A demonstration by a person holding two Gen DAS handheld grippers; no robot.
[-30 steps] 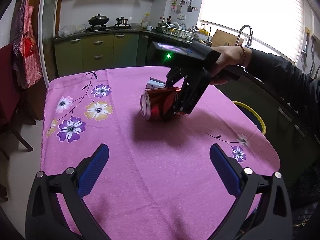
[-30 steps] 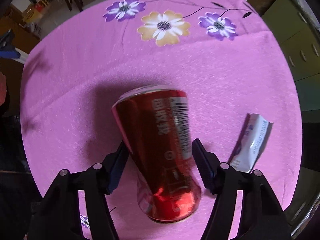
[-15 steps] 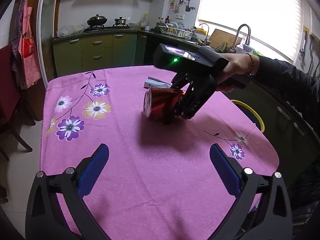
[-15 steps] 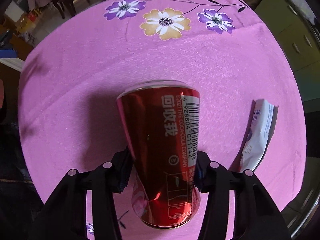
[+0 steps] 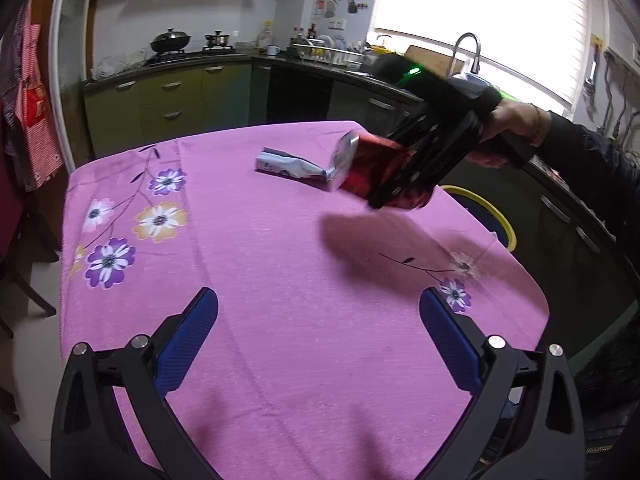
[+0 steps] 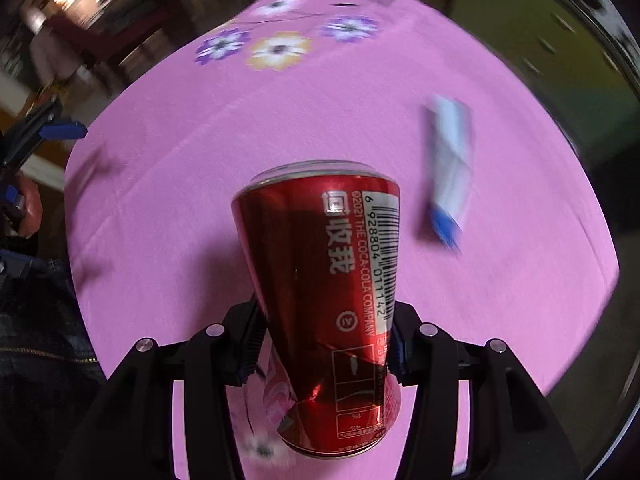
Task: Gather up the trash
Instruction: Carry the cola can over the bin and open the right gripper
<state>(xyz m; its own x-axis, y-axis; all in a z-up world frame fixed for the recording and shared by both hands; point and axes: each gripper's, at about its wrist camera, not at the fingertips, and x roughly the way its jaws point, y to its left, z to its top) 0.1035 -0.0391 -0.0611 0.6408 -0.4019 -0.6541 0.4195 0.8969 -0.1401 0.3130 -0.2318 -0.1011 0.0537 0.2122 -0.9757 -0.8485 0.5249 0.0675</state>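
Note:
My right gripper [image 6: 322, 350] is shut on a red cola can [image 6: 328, 280], dented at its near end, and holds it above the pink tablecloth [image 6: 168, 160]. In the left wrist view the can [image 5: 368, 168] hangs in the air in the right gripper [image 5: 404, 184] over the table's far right. A white and blue wrapper [image 5: 286, 166] lies on the cloth behind the can; it also shows in the right wrist view [image 6: 450, 176]. My left gripper [image 5: 318, 336] is open and empty over the near part of the table.
A bin with a yellow rim [image 5: 490, 216] stands past the table's right edge. Green kitchen cabinets [image 5: 168, 100] and a counter with a sink tap [image 5: 466, 46] run along the back. A dark chair [image 5: 24, 264] stands at the left.
My right gripper closed on the can, lifted it off the cloth and carried it right, toward the bin side. The wrapper is now uncovered. My left gripper has not moved.

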